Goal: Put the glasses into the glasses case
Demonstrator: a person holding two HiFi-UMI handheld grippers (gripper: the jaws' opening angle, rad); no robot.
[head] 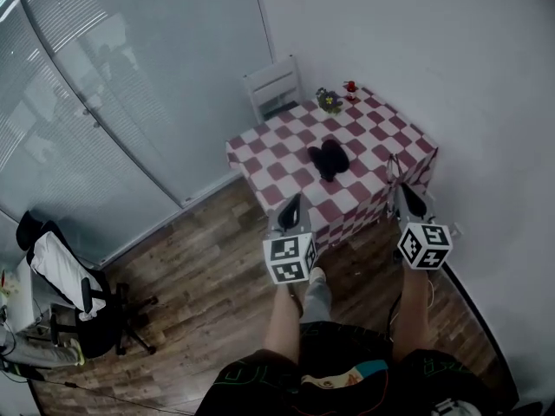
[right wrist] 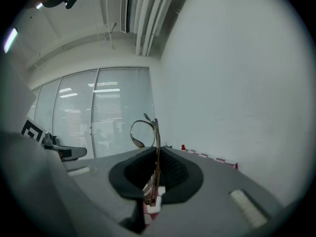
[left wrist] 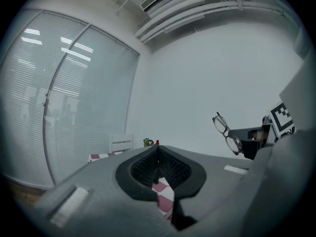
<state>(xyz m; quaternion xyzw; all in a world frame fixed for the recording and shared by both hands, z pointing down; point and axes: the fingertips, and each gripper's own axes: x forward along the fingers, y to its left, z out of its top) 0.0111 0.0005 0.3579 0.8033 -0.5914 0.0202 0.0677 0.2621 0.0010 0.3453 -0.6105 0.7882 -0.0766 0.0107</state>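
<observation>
The black glasses case (head: 329, 159) lies near the middle of the red-and-white checked table (head: 381, 128); whether it is open I cannot tell. My right gripper (head: 406, 196) hovers at the table's near right edge, shut on the thin-framed glasses (right wrist: 148, 141), which stand up between its jaws (right wrist: 157, 154). From the left gripper view the glasses (left wrist: 227, 132) stick up from the right gripper (left wrist: 256, 135). My left gripper (head: 291, 208) hangs at the near left edge of the table, its jaws (left wrist: 158, 151) together with nothing between them.
At the table's far end stand a small flower pot (head: 329, 100) and a small red object (head: 350, 87). A white chair (head: 273, 85) stands behind the table. A white wall runs along the right, a glass partition (head: 130, 76) along the left. An office chair (head: 78, 297) stands at lower left.
</observation>
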